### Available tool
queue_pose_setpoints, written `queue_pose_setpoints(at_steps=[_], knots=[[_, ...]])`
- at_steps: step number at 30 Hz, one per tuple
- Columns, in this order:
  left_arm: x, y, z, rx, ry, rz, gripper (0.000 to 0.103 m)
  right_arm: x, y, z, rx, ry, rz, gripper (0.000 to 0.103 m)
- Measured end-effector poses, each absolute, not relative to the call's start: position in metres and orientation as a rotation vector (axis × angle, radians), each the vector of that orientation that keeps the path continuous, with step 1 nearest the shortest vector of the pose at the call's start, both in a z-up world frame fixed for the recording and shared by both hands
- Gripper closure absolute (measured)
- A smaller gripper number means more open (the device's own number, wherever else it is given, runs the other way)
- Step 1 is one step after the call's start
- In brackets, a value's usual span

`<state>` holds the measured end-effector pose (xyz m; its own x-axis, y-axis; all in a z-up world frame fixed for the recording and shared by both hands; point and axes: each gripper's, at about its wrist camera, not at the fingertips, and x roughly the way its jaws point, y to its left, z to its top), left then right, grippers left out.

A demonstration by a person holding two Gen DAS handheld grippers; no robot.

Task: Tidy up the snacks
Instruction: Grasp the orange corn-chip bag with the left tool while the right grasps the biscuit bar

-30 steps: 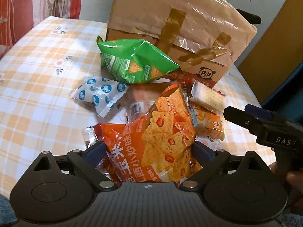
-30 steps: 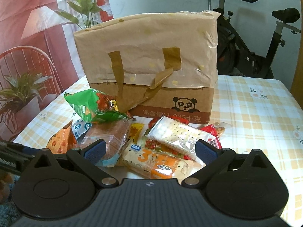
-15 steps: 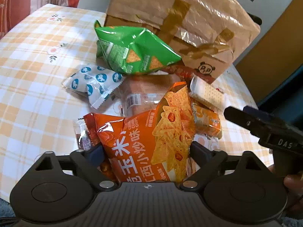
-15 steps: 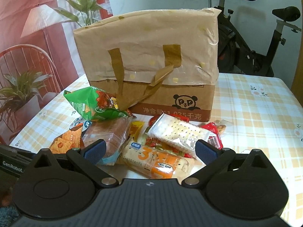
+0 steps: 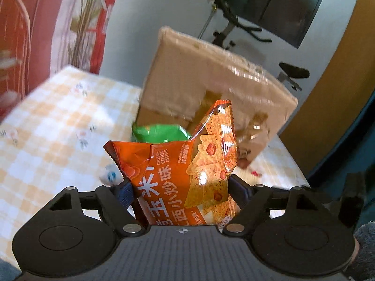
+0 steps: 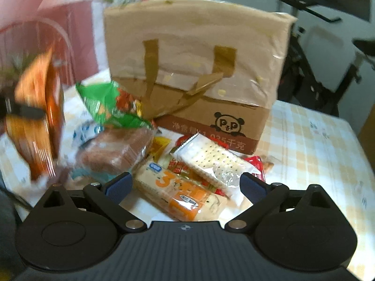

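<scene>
The left tool [image 5: 180, 187] is now clenched on the orange corn-chip bag [image 5: 185, 175], its jaws closing onto the bag's two sides, and the bag has come up off the worktop [image 5: 46, 126]: a moment ago it lay at the near edge of the snack heap, and now it hangs upright in the jaws with the green chip bag [image 5: 159, 133] and the taped cardboard box [image 5: 211, 79] showing behind it. In the right wrist view the same orange bag appears blurred and raised at the left. The right tool [image 6: 185, 182] grasps nothing; its jaws are closing slightly, hovering over the orange-labelled cracker pack [image 6: 178, 192] and the clear cracker sleeve [image 6: 211, 161], which lie between its fingers but untouched near the worktop's front edge. The wrapped brown bread [image 6: 114, 152] sits just left of them, in front of the box. With one snack lifted free, the sorting has probably just begun; most of the heap is not yet dealt with, and where the bag should go is not evident.
</scene>
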<state>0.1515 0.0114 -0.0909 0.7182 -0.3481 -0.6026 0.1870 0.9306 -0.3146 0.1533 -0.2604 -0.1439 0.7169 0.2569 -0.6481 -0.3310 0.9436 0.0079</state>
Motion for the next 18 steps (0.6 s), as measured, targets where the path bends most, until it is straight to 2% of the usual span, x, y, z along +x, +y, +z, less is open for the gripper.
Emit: queue_pose_setpoints(at_steps=[7, 11, 15, 18], knots=[[0.151, 0.011, -0.085, -0.236, 0.679, -0.294, 0.020, 0.172, -0.248, -0.161, -0.212, 0.771, 0.494, 0.027], [0.149, 0.017, -0.084, -0.230, 0.669, -0.294, 0.020, 0.192, -0.243, -0.170, -0.207, 0.817, 0.526, 0.034], [0.152, 0.023, -0.086, -0.236, 0.671, -0.279, 0.020, 0.204, -0.240, -0.180, -0.201, 0.856, 0.561, 0.034], [0.156, 0.024, -0.087, -0.234, 0.674, -0.266, 0.020, 0.200, -0.238, -0.181, -0.206, 0.852, 0.553, 0.039]])
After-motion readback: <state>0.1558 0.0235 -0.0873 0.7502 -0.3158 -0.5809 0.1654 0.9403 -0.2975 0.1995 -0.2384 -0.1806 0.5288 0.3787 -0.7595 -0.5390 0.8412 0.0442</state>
